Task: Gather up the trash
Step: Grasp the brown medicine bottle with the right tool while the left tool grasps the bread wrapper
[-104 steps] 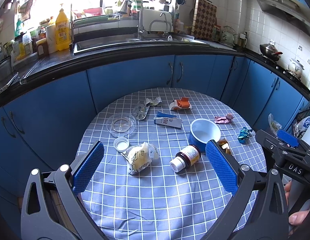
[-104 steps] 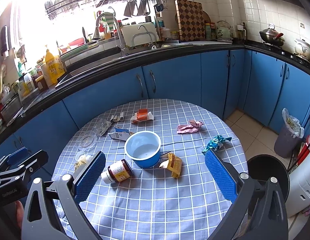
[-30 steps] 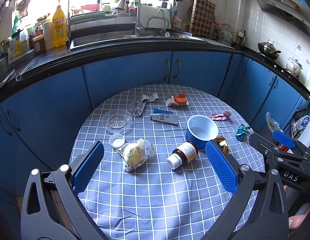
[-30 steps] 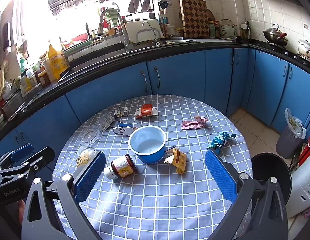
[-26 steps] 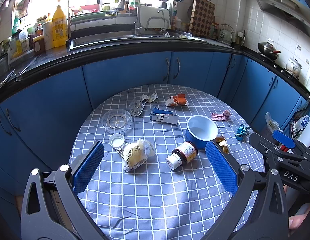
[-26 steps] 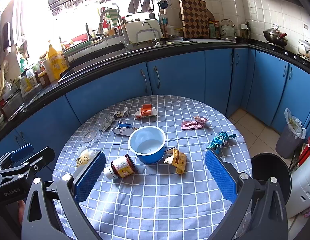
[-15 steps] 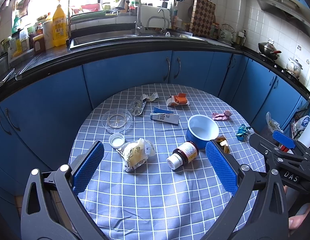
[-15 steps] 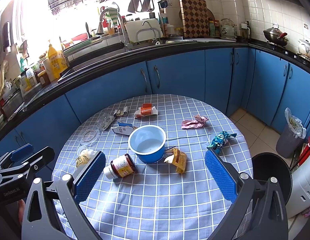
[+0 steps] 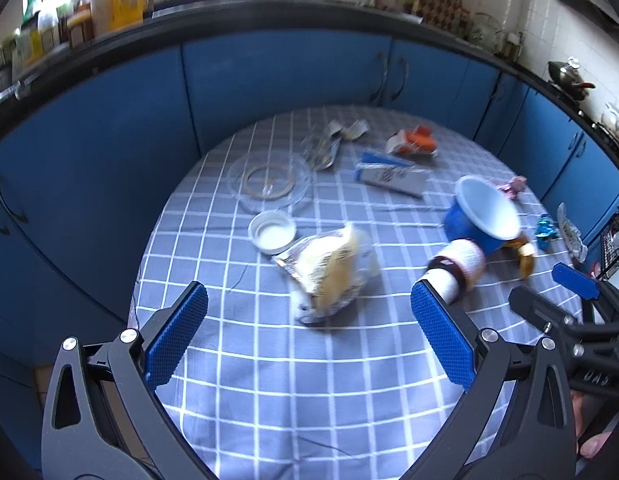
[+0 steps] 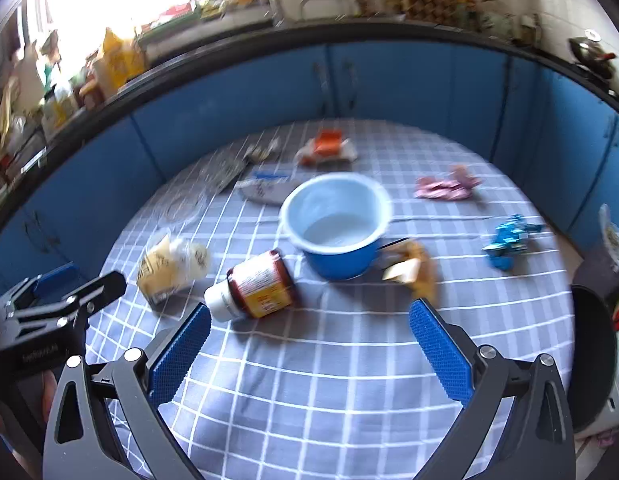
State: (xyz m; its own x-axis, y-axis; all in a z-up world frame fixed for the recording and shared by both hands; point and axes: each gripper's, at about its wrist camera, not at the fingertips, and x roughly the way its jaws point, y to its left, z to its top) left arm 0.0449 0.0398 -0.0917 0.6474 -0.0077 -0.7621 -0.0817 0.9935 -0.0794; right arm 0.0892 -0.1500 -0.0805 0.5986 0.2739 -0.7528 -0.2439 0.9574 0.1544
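the left gripper [image 9: 309, 336] hangs over the near edge of a round surface [image 9: 309, 392] under a blue checked cloth, its 2 blue pads spread wide with nothing between them. dead ahead of it at 12 o'clock lies a crumpled yellow-and-clear food bag [image 9: 329, 272], with a white lid [image 9: 272, 231] touching its 10 o'clock corner and a clear glass dish [image 9: 269, 180] farther off the same way. at 2 o'clock a brown bottle [image 9: 455, 266] lies on its side against a blue bowl [image 9: 483, 216]; the bottle's white cap sits just beyond the tip of the right-hand pad. past the dish, toward the far rim, sit a foil blister pack [image 9: 321, 148], a blue-and-white carton [image 9: 389, 174] and an orange-and-white wrapper [image 9: 411, 145]. the right gripper [image 10: 309, 344] is likewise spread and empty, hanging over the near side of the surface. at 11 o'clock from it is the bottle on its side, at 12 o'clock the bowl, and just right of the bowl at 1 o'clock a torn yellow packet [image 10: 413, 272]. a blue foil wrapper [image 10: 507, 240] lies at 2 o'clock near the right rim, and a pink wrapper [image 10: 445, 188] farther back. both views are smeared, so the print on the labels cannot be read.
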